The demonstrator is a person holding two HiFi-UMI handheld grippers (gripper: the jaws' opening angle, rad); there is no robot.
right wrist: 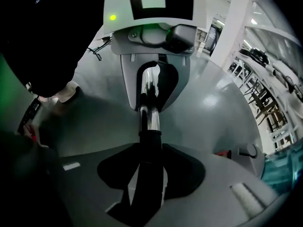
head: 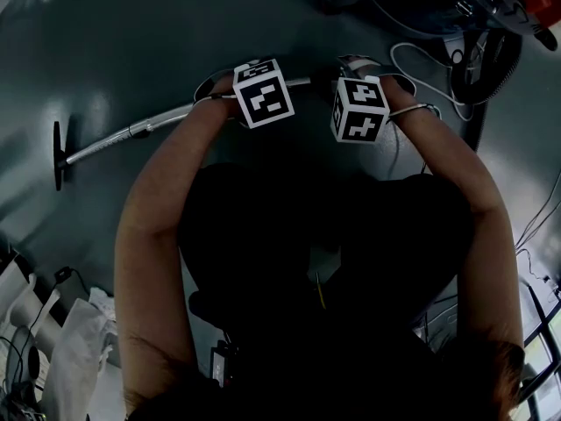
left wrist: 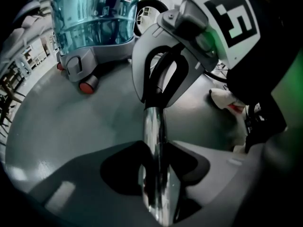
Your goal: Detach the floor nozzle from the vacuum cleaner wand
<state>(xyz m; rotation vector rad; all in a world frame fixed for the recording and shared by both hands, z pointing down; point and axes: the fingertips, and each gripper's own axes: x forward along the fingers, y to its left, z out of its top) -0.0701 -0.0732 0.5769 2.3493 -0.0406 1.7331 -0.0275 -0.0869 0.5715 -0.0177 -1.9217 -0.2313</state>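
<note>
- The floor nozzle (head: 58, 154) lay on the grey floor (head: 131, 24) at the far left of my head view. It was joined to the lower end of the vacuum cleaner wand (head: 131, 132) and sat well apart from both grippers.
- The chrome wand ran from the nozzle up and to the right across the floor, and its upper stretch passed under the two marker cubes.
- The left gripper (left wrist: 158, 174) was clamped on the shiny chrome tube. In the left gripper view the tube sat squarely between the two jaws, with both pads against it.
- The right gripper (right wrist: 149, 174) was closed on the black sleeve (right wrist: 150, 145) of the wand, just beside the left gripper — each tool appeared in the other's view, facing it along the same tube.
- Both tools pointed steeply down, and I could see the person's bare forearms (head: 149, 235) reaching out from a dark-clothed body.
- Beyond the right gripper stood the vacuum canister (left wrist: 94, 27), with a teal see-through bin and red wheels — it was parked on the floor.
- A white cable (head: 412, 55) looped on the floor near the right hand.
</note>
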